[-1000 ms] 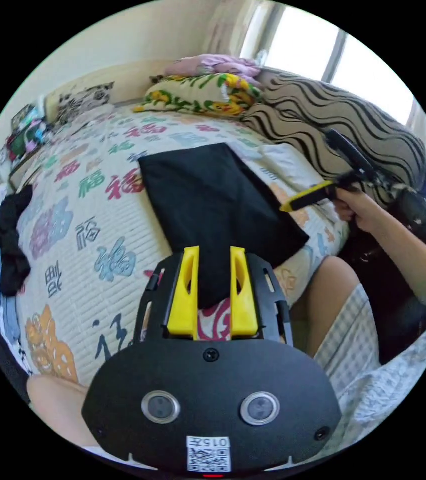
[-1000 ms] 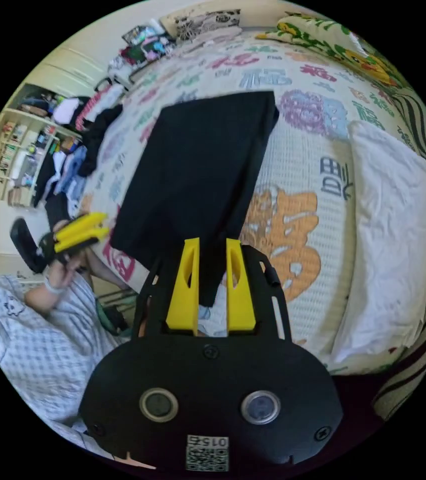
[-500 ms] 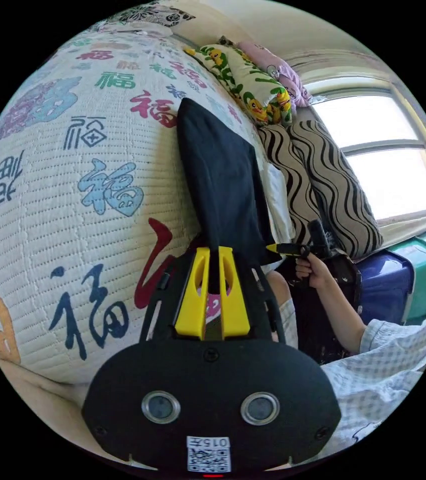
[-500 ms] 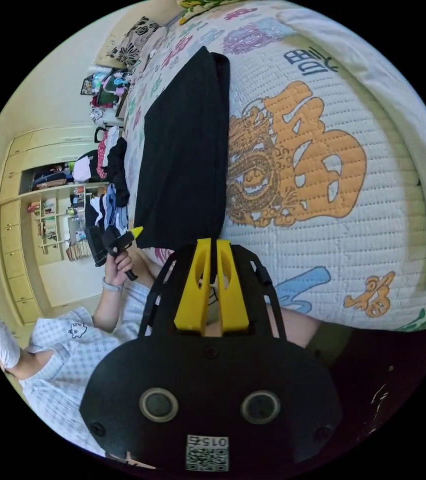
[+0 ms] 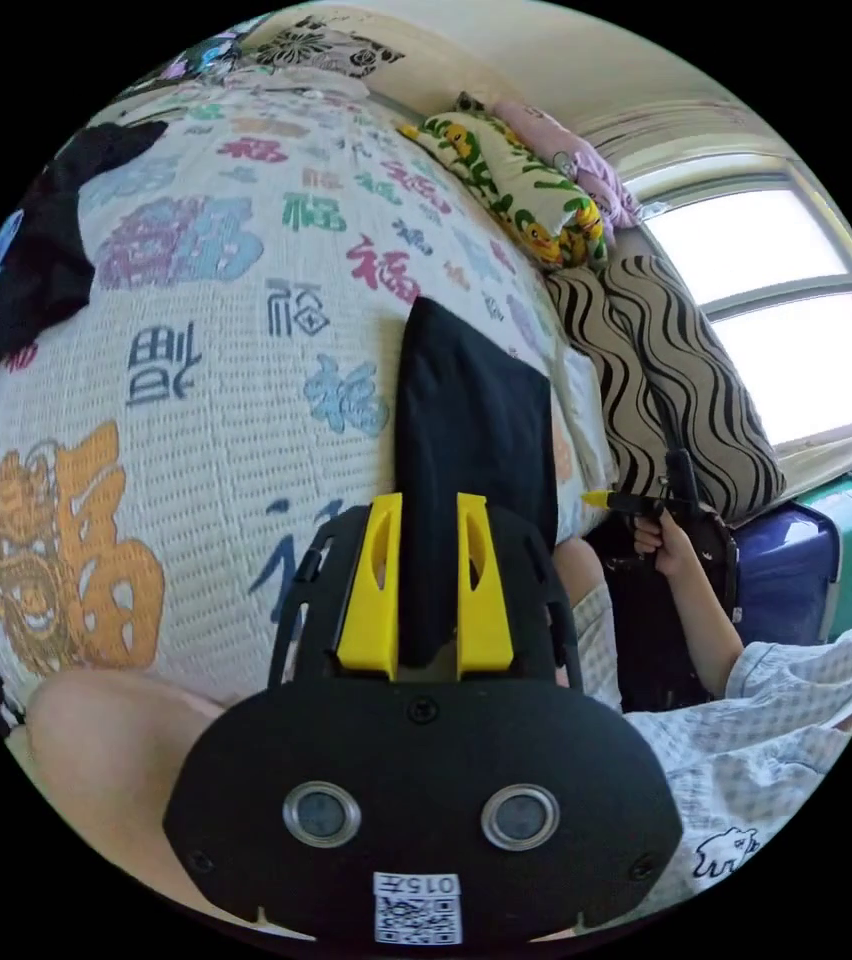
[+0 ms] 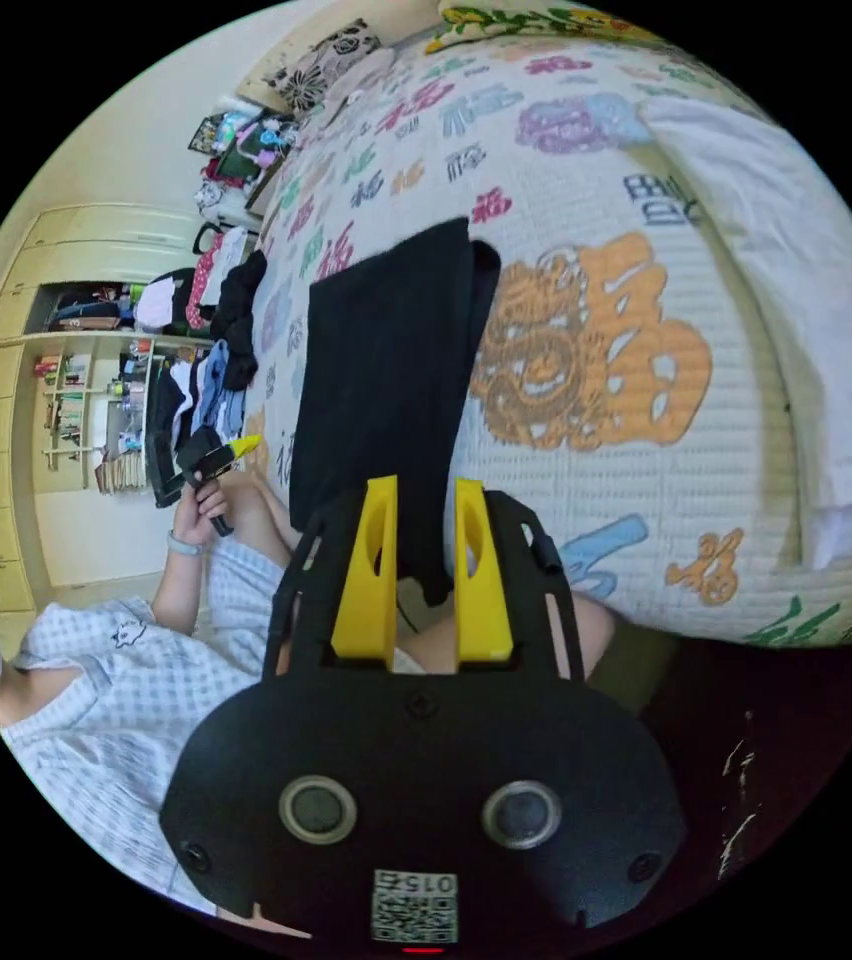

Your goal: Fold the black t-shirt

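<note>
Left gripper view: left tool (image 5: 425,500) jaws apart, black t-shirt (image 5: 471,440) folded on the bed (image 5: 196,330) between them, unclamped
Right gripper view: right tool (image 6: 424,485) jaws wide, shirt's near edge hanging between them, ungripped

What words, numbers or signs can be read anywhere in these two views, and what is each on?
"福": printed over and over, in many colours and scripts, on the white quilted bedspread.
Small white sticker with a square code on the black housing below the left claw: its digits look mirrored and too small to read reliably.
Matching sticker below the right claw: the same, not readable.
</note>
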{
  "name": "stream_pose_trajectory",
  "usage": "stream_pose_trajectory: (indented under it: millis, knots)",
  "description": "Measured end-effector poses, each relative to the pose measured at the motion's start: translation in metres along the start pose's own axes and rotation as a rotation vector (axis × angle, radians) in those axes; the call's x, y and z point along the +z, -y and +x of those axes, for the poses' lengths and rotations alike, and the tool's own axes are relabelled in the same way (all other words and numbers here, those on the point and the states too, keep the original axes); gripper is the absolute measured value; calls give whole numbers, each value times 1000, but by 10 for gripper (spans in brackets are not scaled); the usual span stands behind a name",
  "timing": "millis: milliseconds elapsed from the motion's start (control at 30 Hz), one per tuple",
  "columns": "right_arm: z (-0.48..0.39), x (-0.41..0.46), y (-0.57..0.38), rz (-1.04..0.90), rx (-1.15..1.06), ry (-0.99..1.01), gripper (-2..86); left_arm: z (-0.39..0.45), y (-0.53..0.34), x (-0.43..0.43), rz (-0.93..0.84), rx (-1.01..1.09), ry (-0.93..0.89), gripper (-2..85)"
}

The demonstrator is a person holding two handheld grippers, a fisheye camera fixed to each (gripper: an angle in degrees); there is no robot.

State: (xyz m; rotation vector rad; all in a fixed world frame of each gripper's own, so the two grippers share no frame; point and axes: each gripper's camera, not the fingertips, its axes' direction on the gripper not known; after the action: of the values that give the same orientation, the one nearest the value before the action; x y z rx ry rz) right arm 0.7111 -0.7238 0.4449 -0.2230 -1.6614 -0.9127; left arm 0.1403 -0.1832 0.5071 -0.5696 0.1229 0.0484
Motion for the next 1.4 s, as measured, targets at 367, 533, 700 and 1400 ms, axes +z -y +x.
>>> stream_pose_trajectory:
  millis: [367, 533, 700, 1400]
  knots:
    - [44, 24, 100, 31, 25, 52, 117, 14, 177, 30, 2, 177, 57, 136]
    - [60, 41, 83, 6, -6, 170, 59, 6, 183, 49, -107, 182, 8, 111]
    - [69, 46, 64, 23, 21, 278, 44, -4, 186, 30, -134, 125, -168, 35]
    - [-83, 2, -191, 381, -791, 17, 43, 140, -27, -196, 328, 1057, -114, 5]
